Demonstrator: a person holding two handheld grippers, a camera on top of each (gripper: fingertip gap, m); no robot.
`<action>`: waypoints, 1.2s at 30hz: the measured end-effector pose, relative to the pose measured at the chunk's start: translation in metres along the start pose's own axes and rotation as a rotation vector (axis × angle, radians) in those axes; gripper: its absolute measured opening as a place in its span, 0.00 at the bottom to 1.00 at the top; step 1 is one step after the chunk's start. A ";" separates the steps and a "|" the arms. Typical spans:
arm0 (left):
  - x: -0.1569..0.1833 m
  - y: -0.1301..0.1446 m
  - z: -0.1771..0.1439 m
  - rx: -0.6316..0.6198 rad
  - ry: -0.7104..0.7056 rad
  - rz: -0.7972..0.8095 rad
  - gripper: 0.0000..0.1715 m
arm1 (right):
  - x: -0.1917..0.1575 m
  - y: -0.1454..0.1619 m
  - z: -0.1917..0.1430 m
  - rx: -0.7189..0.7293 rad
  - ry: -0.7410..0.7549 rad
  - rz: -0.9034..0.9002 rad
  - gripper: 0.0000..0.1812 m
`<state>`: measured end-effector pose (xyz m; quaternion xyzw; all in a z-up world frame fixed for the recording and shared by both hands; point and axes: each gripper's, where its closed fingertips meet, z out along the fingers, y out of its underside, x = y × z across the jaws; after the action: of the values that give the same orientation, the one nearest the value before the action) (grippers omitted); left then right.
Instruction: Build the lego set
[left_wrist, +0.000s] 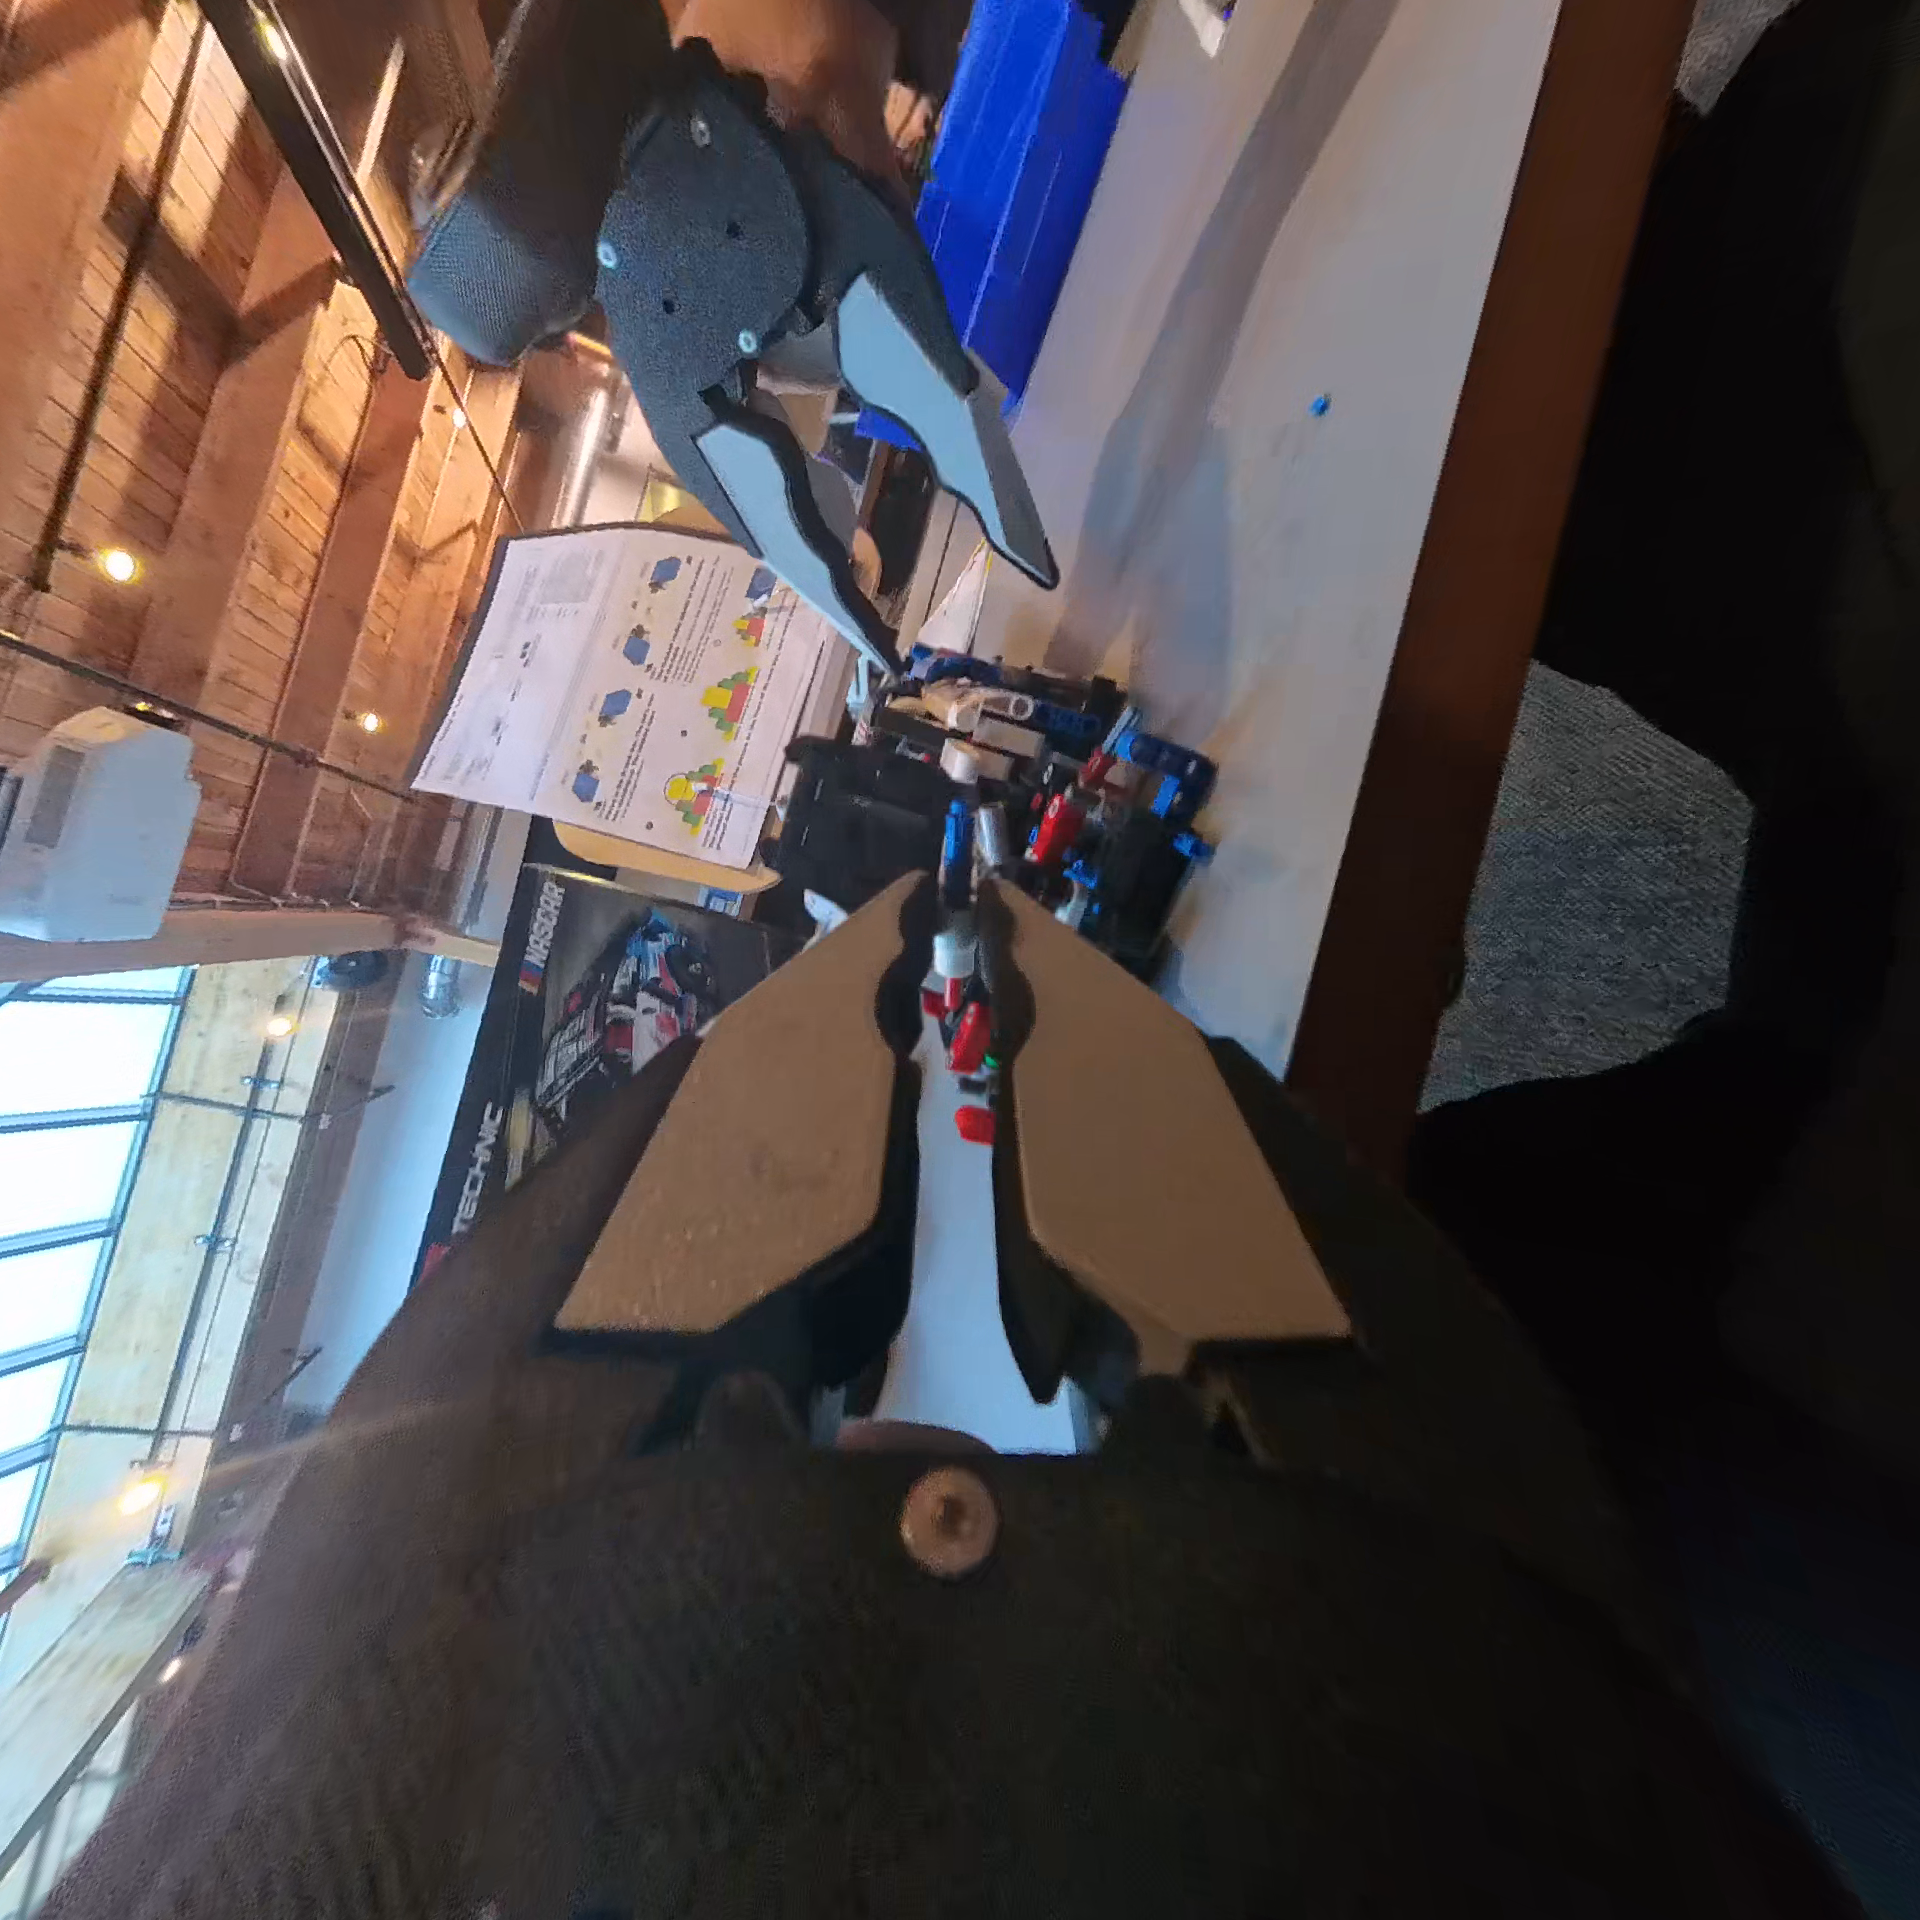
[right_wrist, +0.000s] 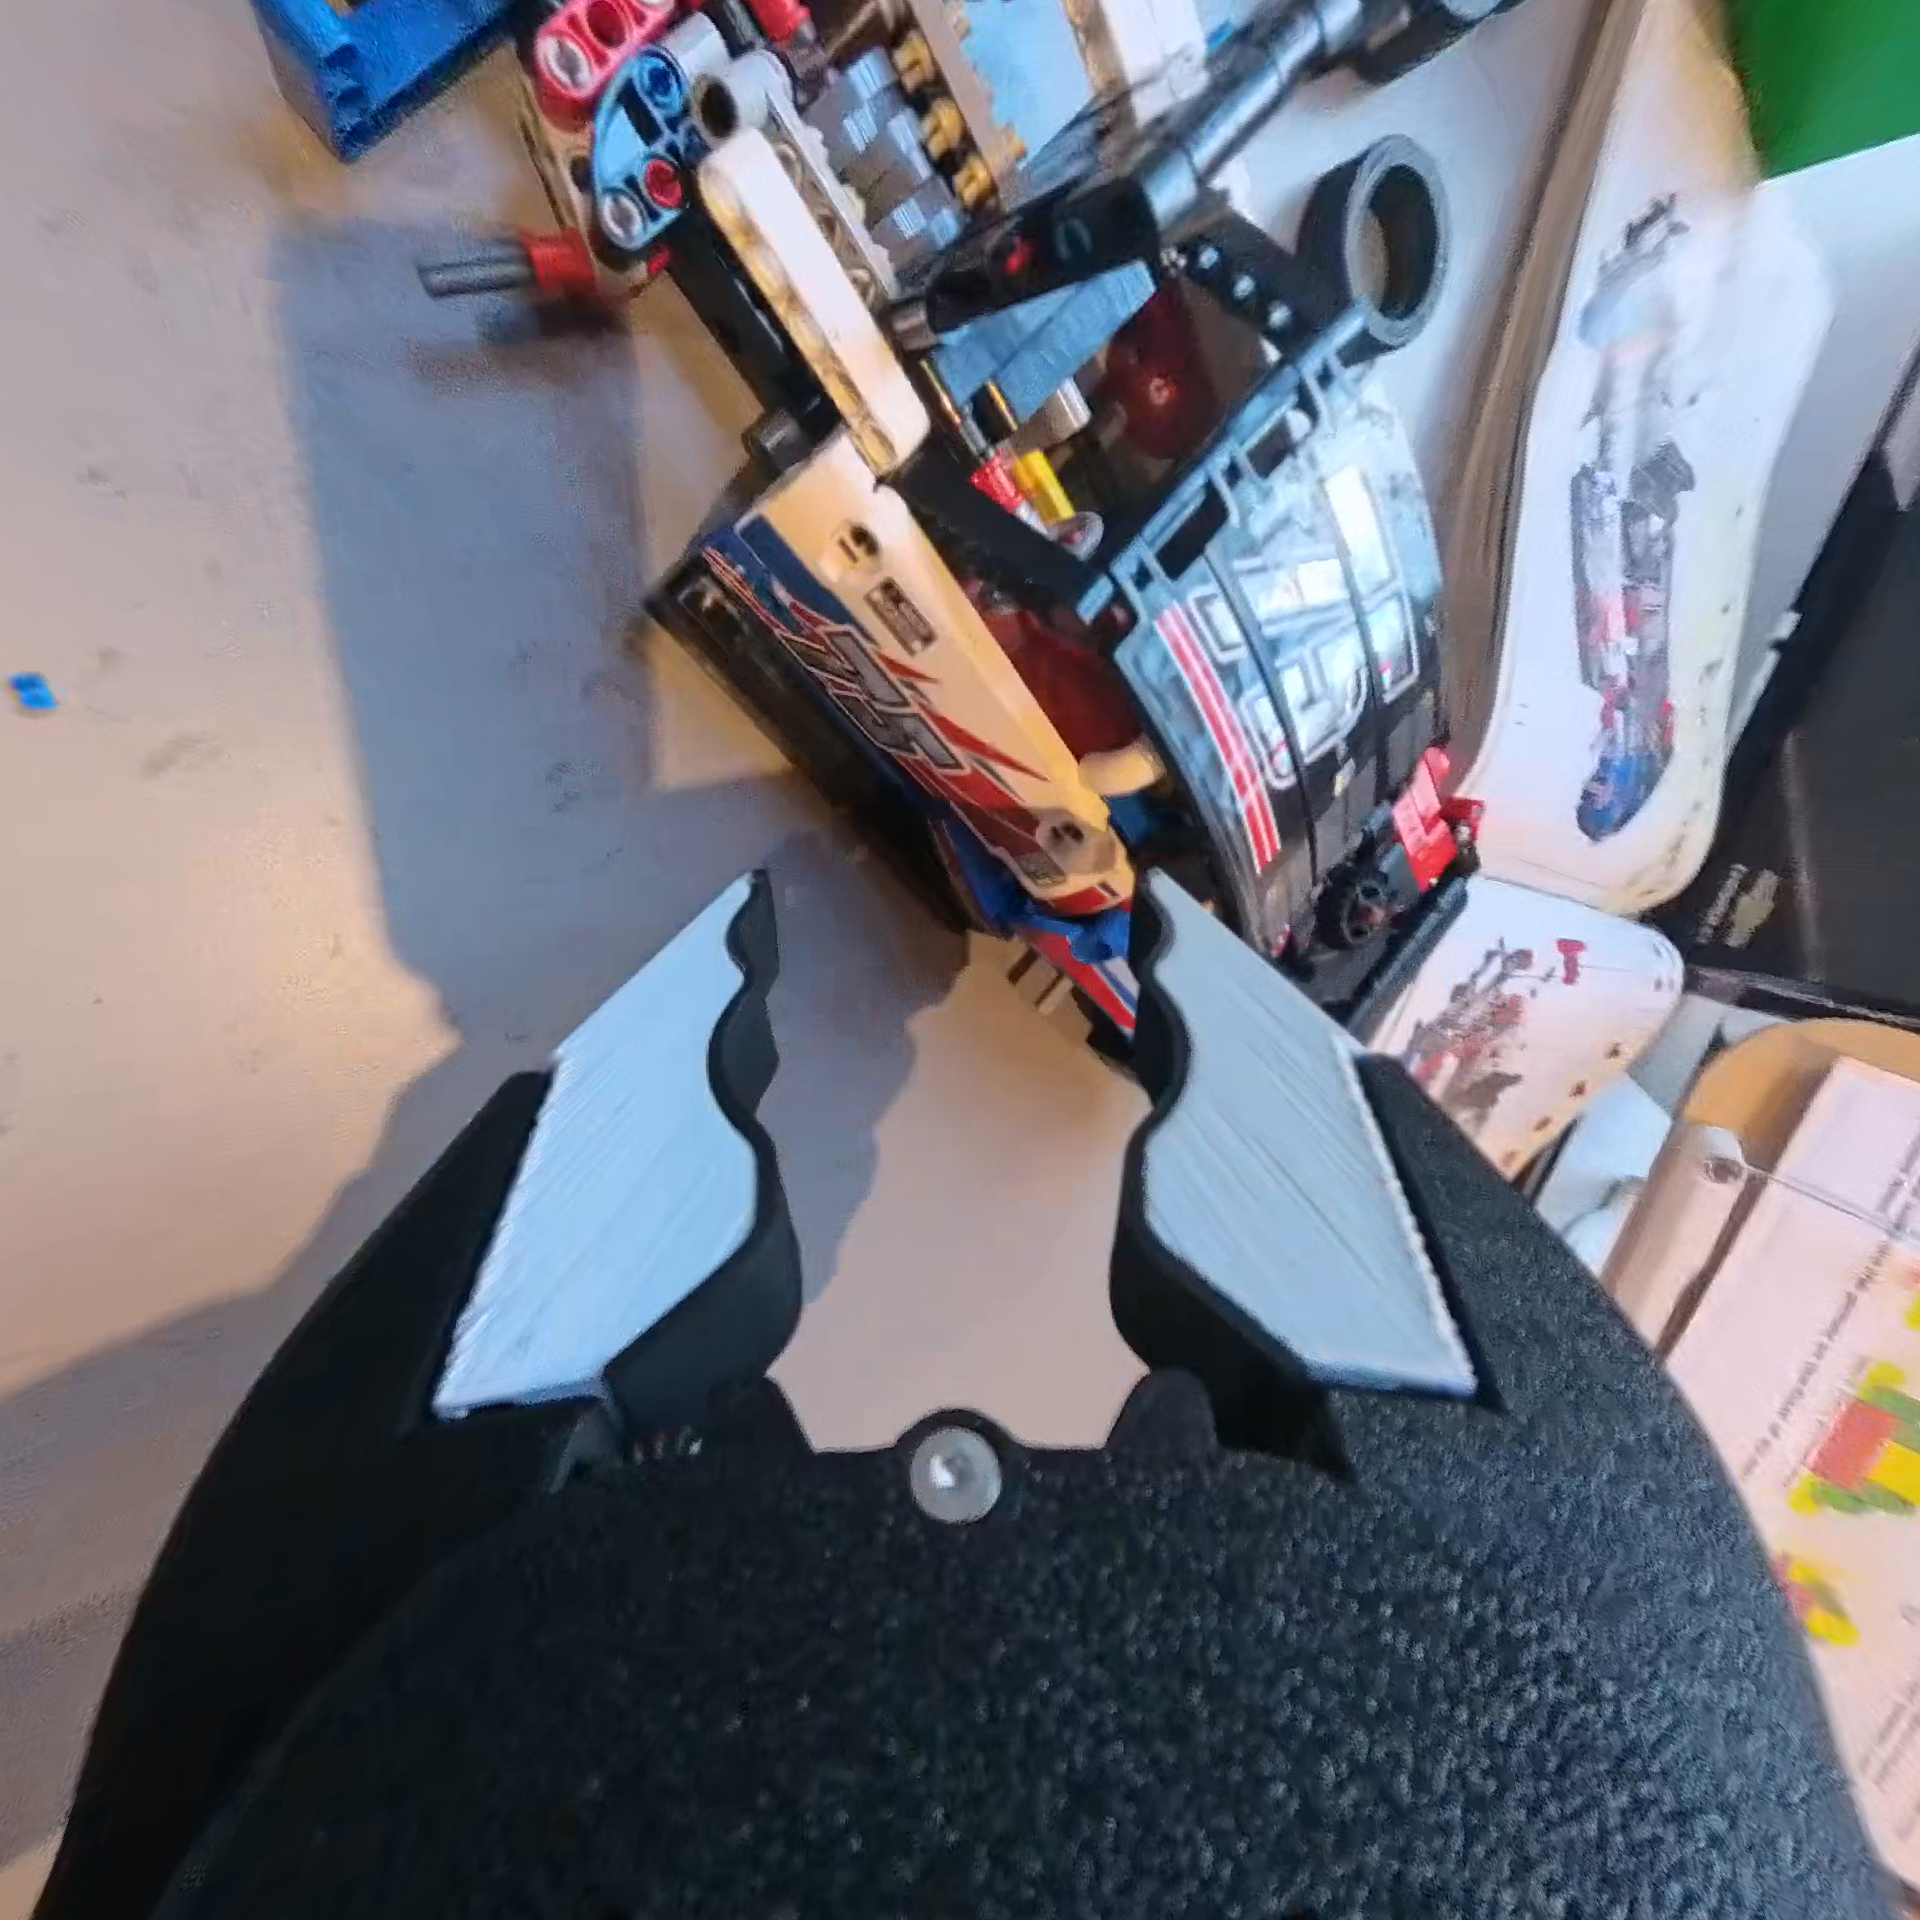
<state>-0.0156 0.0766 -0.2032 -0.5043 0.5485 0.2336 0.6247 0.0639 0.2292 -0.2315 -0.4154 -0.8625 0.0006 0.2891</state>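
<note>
Left tongs (left_wrist: 951, 894) nearly pressed together, tips at a small white-and-blue part (left_wrist: 956, 831) on the near end of the lego car (left_wrist: 997, 790); I cannot tell whether they actually pinch it. Right tongs (right_wrist: 951, 904) spread, empty; one fingertip (right_wrist: 1164, 914) sits just beside the white stickered side panel (right_wrist: 914, 675), the other hangs over bare worktop (right_wrist: 260, 520).

Car sits on the worktop, part-built, chassis and engine exposed. Instruction sheet (left_wrist: 634, 686) and set box (left_wrist: 592, 1029) stand behind it.

Judgement: the step is seating or adjusting that small part. To do it well, I brace the body with the right tongs across the panel first, then push along the pin axis, not sideways. Risk: the car skates on the worktop if unbraced.
</note>
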 end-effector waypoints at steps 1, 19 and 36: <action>-0.002 0.003 -0.003 -0.011 -0.009 0.004 0.03 | 0.000 -0.003 0.002 -0.003 -0.012 -0.017 0.37; -0.007 0.022 -0.014 -0.024 -0.011 -0.169 0.03 | 0.094 0.061 0.001 -0.005 -0.484 0.509 0.48; -0.015 0.042 -0.020 -0.039 -0.006 -0.205 0.03 | 0.040 0.063 0.003 0.197 -0.718 0.984 0.24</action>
<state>-0.0639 0.0789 -0.2030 -0.5693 0.4876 0.1805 0.6369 0.0881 0.2995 -0.2293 -0.7098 -0.6090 0.3535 -0.0163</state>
